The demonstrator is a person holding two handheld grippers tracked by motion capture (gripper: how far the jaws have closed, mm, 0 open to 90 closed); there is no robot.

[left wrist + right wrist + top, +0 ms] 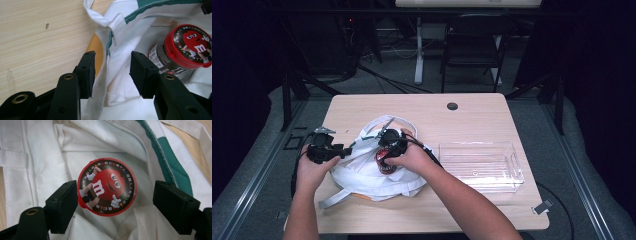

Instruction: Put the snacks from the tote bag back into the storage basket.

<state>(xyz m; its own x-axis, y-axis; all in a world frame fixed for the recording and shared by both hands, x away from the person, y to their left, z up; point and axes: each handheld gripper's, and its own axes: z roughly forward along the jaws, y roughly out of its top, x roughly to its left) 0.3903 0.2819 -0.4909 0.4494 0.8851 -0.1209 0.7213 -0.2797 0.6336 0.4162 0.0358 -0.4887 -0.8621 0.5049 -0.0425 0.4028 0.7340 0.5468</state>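
Observation:
A white tote bag (362, 172) with green trim lies on the wooden table (472, 120), left of centre. Inside its open mouth sits a candy tub (384, 162) with a red lid showing a cartoon character (107, 186). My right gripper (116, 197) hovers over the tub, open, with its jaws on either side of the lid; the right pad stands clear of it. In the high view the right gripper (388, 145) is at the bag's mouth. My left gripper (343, 150) is at the bag's left edge, open (112, 72), with the fabric rim (107, 50) between its jaws. The tub (190, 47) lies just beyond.
A clear plastic bin (479, 162) stands on the right half of the table, near the right forearm. A cable hole (452, 106) is at the back of the table. A black chair (472, 45) and a desk leg stand beyond the table.

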